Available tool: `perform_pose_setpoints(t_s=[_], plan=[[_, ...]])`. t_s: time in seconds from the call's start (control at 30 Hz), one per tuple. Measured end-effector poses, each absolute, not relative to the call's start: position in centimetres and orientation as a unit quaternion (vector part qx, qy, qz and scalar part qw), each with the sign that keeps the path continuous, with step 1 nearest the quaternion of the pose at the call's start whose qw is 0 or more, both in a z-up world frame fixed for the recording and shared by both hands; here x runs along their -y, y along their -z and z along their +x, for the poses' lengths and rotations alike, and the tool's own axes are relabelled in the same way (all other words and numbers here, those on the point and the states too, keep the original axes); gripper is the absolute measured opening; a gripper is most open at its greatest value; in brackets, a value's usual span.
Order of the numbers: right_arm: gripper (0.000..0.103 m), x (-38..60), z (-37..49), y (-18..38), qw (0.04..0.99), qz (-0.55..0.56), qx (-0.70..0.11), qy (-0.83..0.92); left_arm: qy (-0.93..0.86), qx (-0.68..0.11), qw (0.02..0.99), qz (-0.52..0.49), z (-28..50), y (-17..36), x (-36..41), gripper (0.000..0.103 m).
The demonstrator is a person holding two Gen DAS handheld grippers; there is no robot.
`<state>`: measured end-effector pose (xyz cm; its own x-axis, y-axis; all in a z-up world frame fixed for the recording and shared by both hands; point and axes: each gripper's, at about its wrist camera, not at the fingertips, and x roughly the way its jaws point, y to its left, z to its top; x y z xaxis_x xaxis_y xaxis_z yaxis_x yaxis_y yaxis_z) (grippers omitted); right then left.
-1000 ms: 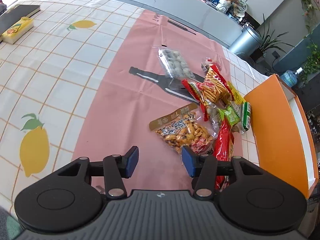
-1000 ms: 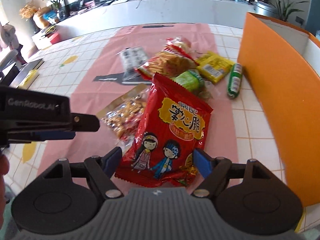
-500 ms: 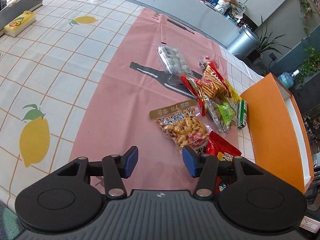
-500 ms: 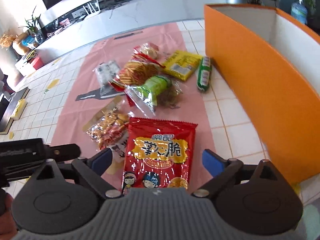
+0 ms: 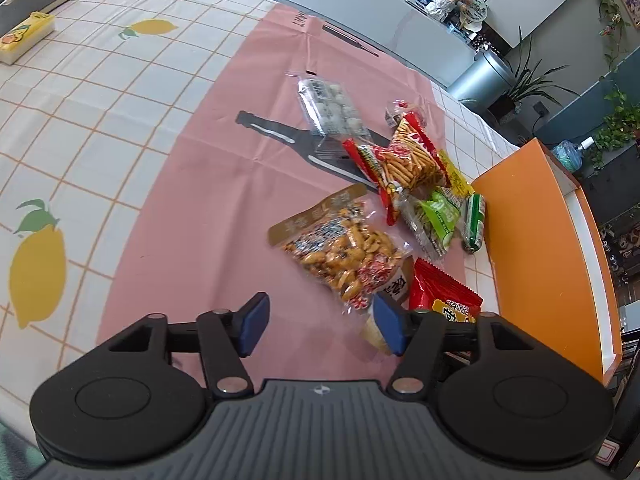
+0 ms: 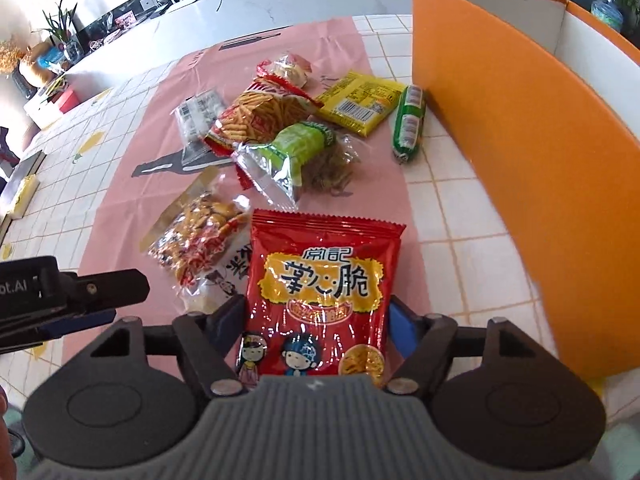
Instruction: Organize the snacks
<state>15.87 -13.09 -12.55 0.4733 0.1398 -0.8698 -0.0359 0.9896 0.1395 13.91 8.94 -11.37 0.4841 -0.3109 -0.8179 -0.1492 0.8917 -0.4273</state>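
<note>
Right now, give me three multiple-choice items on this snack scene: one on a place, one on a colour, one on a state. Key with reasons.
1. Where does the green sausage-shaped pack lie?
A. inside the box
B. on the tiles beside the orange box
C. under the peanut bag

2. What colour is the flat packet next to the bag of stick snacks?
A. yellow
B. blue
C. white

3. What stands between the right gripper fingers?
A. nothing
B. the peanut bag
C. the red snack bag

Key: B, the pack lies on white tiles just short of the box's outer wall. A, its wrapper is yellow with a barcode label. C, the red bag fills the gap as the jaws are closing; the left gripper is opening with nothing between its fingers, next to the peanut bag.
</note>
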Motion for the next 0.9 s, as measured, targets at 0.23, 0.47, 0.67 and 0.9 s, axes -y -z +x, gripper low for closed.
perform_pose_setpoints(t_s=[0.23,0.47,0.67,0.9], plan=[[0.069,13.9,16.6,12.6,0.869,-0.006,-0.491,-0.052,0.001,-0.505,0.823,-0.259,15.8,11.8,-6.8,0.083],[0.069,15.6,16.3,12.9,0.869,0.045,-0.49,-0.062,-0.068,-0.507,0.831,-0.22,18.3,11.9,-2.9,0.088],[0.069,16.3,16.0,13.0,0.868,0.07,-0.486,-0.071,-0.084,-0.51,0.845,-0.14,19.1,12.4,-1.0,0.092],[0.069,16.3,15.6,12.9,0.869,0.078,-0.482,-0.08,-0.055,-0.545,0.827,-0.127,18.3,12.5,-2.9,0.09]])
